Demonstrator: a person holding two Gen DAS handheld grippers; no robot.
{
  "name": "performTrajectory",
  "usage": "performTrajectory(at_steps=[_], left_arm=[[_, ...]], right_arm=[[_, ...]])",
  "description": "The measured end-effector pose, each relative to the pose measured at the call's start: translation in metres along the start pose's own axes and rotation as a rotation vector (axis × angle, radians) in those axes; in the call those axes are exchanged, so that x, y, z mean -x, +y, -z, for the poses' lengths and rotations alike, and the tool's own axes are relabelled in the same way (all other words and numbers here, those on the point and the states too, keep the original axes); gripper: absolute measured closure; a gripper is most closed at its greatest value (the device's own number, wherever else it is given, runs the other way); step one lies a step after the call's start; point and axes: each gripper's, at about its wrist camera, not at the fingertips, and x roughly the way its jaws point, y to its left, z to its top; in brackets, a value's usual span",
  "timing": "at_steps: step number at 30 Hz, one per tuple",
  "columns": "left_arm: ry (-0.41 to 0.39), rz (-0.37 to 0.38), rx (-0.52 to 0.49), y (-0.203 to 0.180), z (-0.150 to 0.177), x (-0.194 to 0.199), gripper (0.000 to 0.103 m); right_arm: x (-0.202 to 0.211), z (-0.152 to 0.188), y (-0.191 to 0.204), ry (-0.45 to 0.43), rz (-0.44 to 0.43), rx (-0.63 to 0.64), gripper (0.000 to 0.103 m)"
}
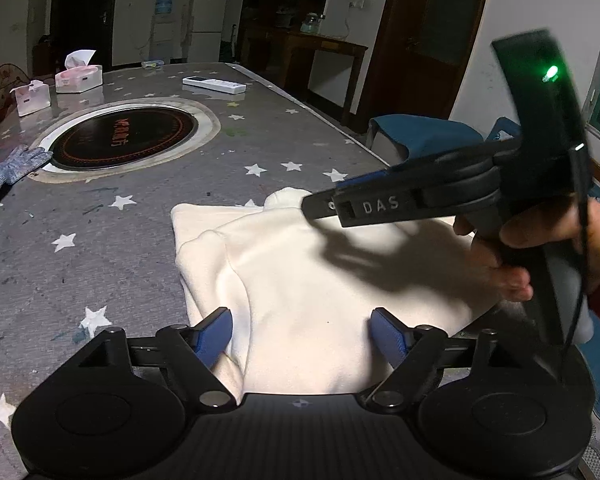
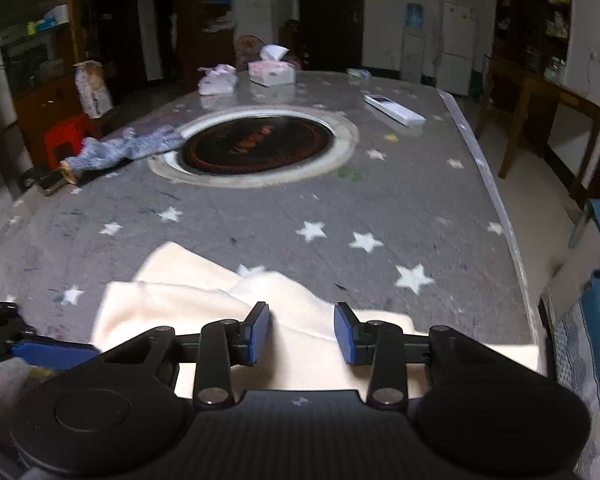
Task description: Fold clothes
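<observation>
Left tool (image 1: 300,334): black with blue pads, jaws spread wide; the cloth lies between and under the pads, but they do not press on it; released
Right tool (image 2: 302,334): same black build with blue pads; jaws partly apart, above the cloth, pinching nothing that can be seen; released; the left wrist view shows it from the side, held by a hand (image 1: 540,256) with a red sleeve, a green light glowing on its top
Cream-white soft fleece garment (image 1: 320,272): lies folded on the near edge of the table, one rounded flap turned over on its left part; shadow of the right tool falls across it
Grey table cover with white stars (image 1: 100,216): carries the garment; a round black hotplate with a pale ring (image 1: 126,138) is set in its middle, well apart from the garment
Blue-white knitted glove (image 1: 8,170): at the left edge, just beside the ring
White remote control (image 1: 214,85): far side, behind the hotplate
Pink-white tissue boxes (image 1: 78,78): two, at the far left corner
</observation>
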Motion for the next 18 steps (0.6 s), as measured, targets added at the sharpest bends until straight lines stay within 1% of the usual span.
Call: performTrajectory(at_steps=[4, 8, 11, 15, 17, 18], left_arm=[[-0.002, 0.003, -0.002, -0.001, 0.001, -0.001, 0.020], [0.001, 0.002, -0.007, -0.002, 0.001, -0.001, 0.018], [0.002, 0.002, -0.010, -0.002, 0.001, -0.001, 0.017], [0.003, 0.000, -0.015, -0.004, 0.002, -0.001, 0.015], [0.004, 0.001, -0.015, -0.004, 0.002, -0.001, 0.014], [0.005, 0.001, -0.015, -0.004, 0.001, -0.001, 0.014]], right_arm=[[-0.001, -0.005, 0.014, 0.014, -0.077, 0.032, 0.067], [-0.019, -0.005, 0.024, 0.049, -0.069, 0.072, 0.066], [-0.023, -0.007, 0.025, 0.049, -0.058, 0.084, 0.066], [-0.015, -0.011, 0.030, 0.038, -0.071, 0.102, 0.066], [-0.011, -0.012, 0.036, 0.037, -0.097, 0.134, 0.066], [-0.014, -0.012, 0.040, 0.045, -0.092, 0.153, 0.066]])
